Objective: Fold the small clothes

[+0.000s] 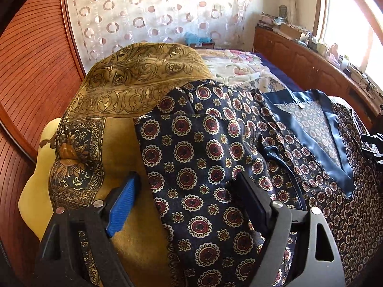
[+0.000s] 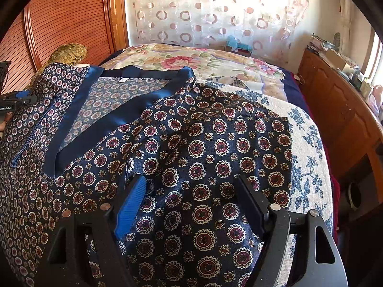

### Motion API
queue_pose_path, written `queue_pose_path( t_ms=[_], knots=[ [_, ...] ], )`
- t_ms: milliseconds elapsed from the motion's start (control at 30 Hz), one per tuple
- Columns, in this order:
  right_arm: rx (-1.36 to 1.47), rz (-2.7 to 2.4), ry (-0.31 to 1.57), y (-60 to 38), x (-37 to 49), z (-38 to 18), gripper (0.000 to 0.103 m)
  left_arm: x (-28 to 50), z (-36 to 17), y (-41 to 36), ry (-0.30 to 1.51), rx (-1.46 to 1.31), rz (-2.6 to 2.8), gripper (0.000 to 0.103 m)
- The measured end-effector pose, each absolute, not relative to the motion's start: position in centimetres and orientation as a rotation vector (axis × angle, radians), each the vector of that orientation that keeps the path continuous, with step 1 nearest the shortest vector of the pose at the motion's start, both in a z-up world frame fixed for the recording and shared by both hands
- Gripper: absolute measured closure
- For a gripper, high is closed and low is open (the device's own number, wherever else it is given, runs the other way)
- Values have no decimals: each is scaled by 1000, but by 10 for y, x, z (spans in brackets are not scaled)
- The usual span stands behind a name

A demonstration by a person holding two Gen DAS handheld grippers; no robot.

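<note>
From the left wrist view, the left tongs hang with jaws wide apart and nothing between them, just above the satin pyjama top, a navy garment printed with red-and-cream medallions and edged in a plain blue collar band. The top lies spread on the bed, its left sleeve directly under and ahead of these tongs, running away from the camera toward the shoulder. The sleeve's outer edge rests on a mustard patterned scarf that covers a yellow cushion at the left; beyond that stands a wooden slatted wardrobe door. At the far right edge a dark piece of the other tool shows.

From the right wrist view, the right tongs are likewise wide and empty, poised over the right sleeve, which stretches outward to the right, ending in a straight cuff edge near a blue-flowered white bedspread. The V neckline sits to the left, between the two tools, so each sleeve is nearest its own side's tongs. I judge the next move to be folding a sleeve inward across the chest. There is open bedspread right of the cuff for gripping, and a wooden cabinet well beyond; the left side is more crowded by scarf and cushion.
</note>
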State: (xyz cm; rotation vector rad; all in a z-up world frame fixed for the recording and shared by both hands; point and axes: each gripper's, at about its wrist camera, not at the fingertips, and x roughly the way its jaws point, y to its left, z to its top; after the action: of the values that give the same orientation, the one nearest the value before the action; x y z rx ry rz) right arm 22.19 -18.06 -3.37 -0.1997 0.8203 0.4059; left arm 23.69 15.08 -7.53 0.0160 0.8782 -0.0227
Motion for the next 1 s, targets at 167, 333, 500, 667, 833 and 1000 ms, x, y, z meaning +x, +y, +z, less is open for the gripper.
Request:
queue_pose_path(
  t_ms=[167, 333, 500, 667, 833, 1000],
  knots=[
    [-202, 409, 822, -180, 221, -34, 23, 238, -69, 151, 889, 19, -39, 27],
    [-202, 408, 822, -180, 221, -34, 23, 238, -61, 163, 862, -48, -78, 49],
    [-202, 407, 821, -180, 220, -34, 23, 243, -54, 179, 826, -120, -80, 62],
    [-201, 407, 821, -180, 220, -34, 23, 246, -55, 183, 809, -147, -64, 78],
    [-172, 410, 808, -183, 215, -30, 23, 240, -53, 175, 816, -130, -64, 99],
    [-81, 403, 731, -204, 206, -11, 23, 222, -39, 154, 753, -52, -69, 100]
  ],
)
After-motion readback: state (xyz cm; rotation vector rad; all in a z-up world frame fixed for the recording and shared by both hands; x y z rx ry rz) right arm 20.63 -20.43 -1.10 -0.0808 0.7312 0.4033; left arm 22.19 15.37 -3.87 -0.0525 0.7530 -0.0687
